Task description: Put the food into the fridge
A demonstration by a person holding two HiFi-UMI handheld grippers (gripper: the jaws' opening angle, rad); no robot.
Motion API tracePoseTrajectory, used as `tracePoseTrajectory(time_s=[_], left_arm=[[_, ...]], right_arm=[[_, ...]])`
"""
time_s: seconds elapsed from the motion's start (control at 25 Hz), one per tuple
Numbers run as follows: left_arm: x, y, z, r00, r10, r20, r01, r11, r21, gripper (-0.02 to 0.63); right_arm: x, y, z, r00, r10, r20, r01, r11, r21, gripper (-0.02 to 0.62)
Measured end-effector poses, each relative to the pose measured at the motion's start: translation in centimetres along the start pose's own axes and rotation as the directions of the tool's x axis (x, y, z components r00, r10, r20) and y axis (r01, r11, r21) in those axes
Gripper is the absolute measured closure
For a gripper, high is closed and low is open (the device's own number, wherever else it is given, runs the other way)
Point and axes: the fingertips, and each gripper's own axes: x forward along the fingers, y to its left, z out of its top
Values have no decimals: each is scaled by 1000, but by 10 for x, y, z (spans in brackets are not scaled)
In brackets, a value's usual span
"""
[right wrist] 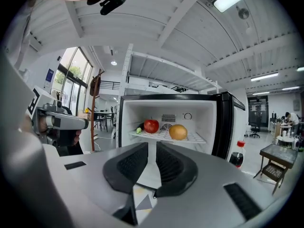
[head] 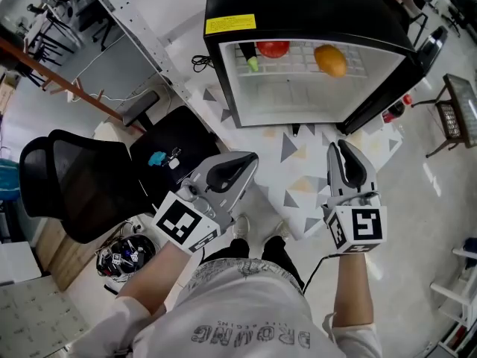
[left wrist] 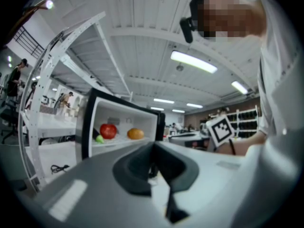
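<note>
A small black fridge (head: 223, 80) stands open on the floor ahead, its door (head: 387, 95) swung to the right. On its wire shelf lie a red fruit (head: 273, 48), an orange fruit (head: 330, 60) and a small green piece (head: 253, 63). The same red fruit (right wrist: 151, 126) and orange fruit (right wrist: 178, 132) show in the right gripper view. My left gripper (head: 250, 159) hangs short of the fridge, jaws together and empty (left wrist: 153, 148). My right gripper (head: 339, 146) points at the fridge, a narrow gap between its pads, nothing in it (right wrist: 152, 148).
A patterned mat (head: 298, 192) lies in front of the fridge. A black office chair (head: 67, 185) and a black box (head: 175, 144) sit at the left, by a white rack (head: 134, 28). A red-capped bottle (right wrist: 236, 158) stands beside the door, a small table (head: 458, 110) further right.
</note>
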Motion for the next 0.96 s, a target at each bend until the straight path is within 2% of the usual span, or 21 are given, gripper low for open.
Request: tracePoseTrajectory(time_s=[0.56, 0.96], left_arm=[[-17, 0, 8, 1000, -12, 14, 12, 1000, 12, 598], [-23, 1, 9, 1000, -15, 13, 15, 1000, 14, 598]], right_arm=[[-27, 16, 5, 1000, -21, 15, 21, 1000, 24, 586], [-30, 26, 5, 1000, -12, 20, 11, 999, 40, 591]])
